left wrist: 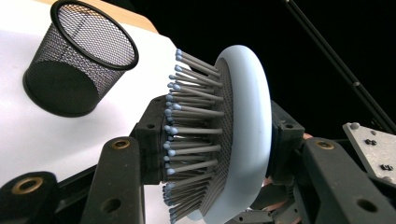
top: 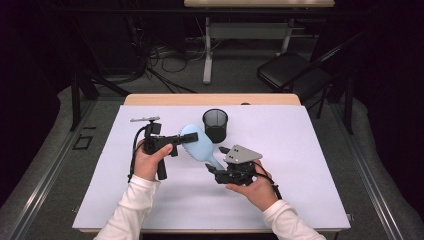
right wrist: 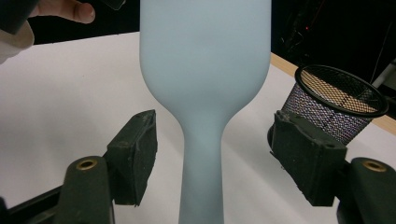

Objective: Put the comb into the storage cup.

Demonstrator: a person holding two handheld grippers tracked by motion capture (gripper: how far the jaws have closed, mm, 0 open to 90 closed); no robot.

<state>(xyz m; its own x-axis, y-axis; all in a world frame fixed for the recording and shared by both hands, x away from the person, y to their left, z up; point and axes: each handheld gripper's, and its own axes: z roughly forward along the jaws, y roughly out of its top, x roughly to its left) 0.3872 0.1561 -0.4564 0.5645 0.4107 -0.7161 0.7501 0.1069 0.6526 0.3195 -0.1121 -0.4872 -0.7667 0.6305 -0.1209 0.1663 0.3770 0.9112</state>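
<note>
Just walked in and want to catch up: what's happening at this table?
A person is working a light blue hairbrush with two handheld grippers. The left gripper is clamped on the brush head, one jaw on the bristles and one on the back. The right gripper stands open around the handle, its pads clear of it. A black mesh cup stands upright on the white table just beyond the brush.

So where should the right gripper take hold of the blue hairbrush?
On the narrow handle of the hairbrush, just below the flare into the wide head. Close from both sides: the open right gripper already straddles it, while the left gripper clamps the head.
</note>
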